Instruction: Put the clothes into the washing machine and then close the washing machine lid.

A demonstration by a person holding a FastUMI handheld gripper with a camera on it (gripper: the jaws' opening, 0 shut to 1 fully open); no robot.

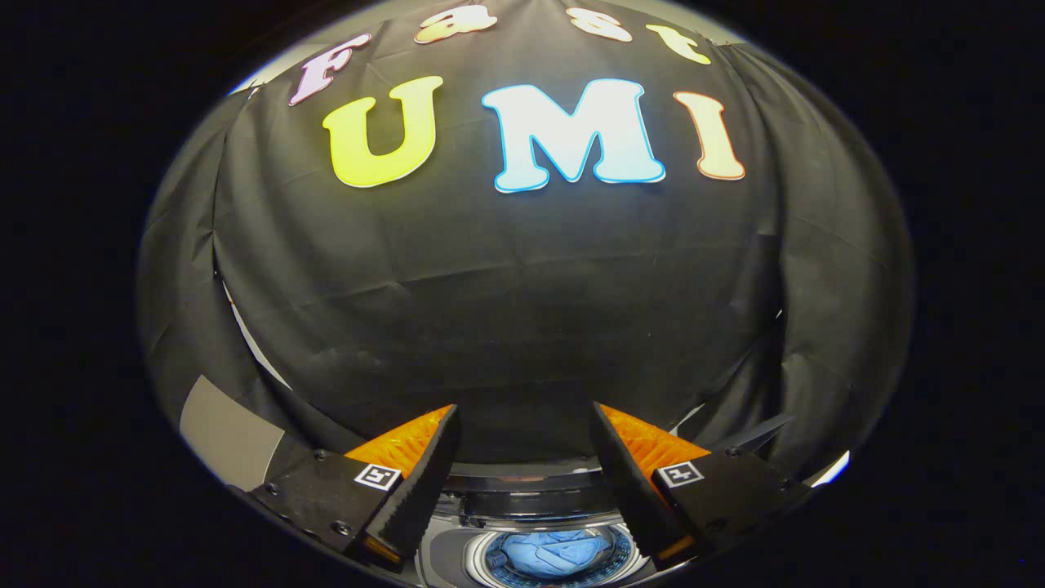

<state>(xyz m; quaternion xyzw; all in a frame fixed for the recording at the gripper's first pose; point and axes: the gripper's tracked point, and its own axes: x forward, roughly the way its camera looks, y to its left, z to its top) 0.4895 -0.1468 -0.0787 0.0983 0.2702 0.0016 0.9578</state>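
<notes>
The gripper (522, 425) was held with its fingers (412, 498) spread wide and nothing between them, raised toward the booth's black cloth wall (522, 310), while the blue clothes (551, 551) lay inside the drum of the open-topped washing machine (522, 498) below the fingers.
</notes>
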